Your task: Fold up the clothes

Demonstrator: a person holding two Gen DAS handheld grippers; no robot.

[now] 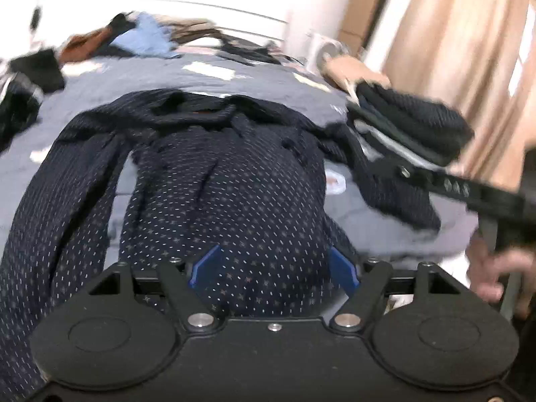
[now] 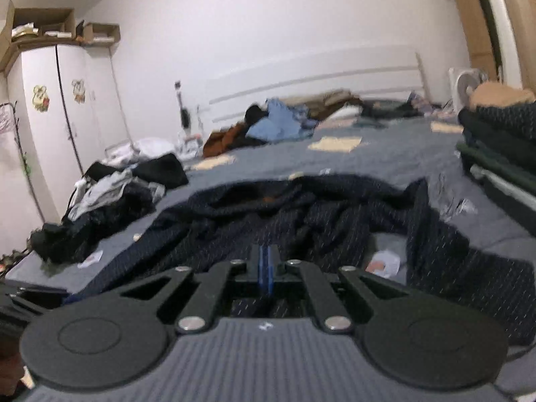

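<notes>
Left gripper fingers spread over shirt.

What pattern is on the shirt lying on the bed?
Navy shirt with small pale dots, clearest from the left wrist.

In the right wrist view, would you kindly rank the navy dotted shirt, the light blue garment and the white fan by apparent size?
1. Navy dotted shirt, largest, though nearest the camera.
2. Light blue garment.
3. White fan, partly cut off by the folded stack, so its rank against the garment is unsure.

I'm in a home bedroom: a bed strewn with clothes, a white wardrobe, boxes on top.
</notes>
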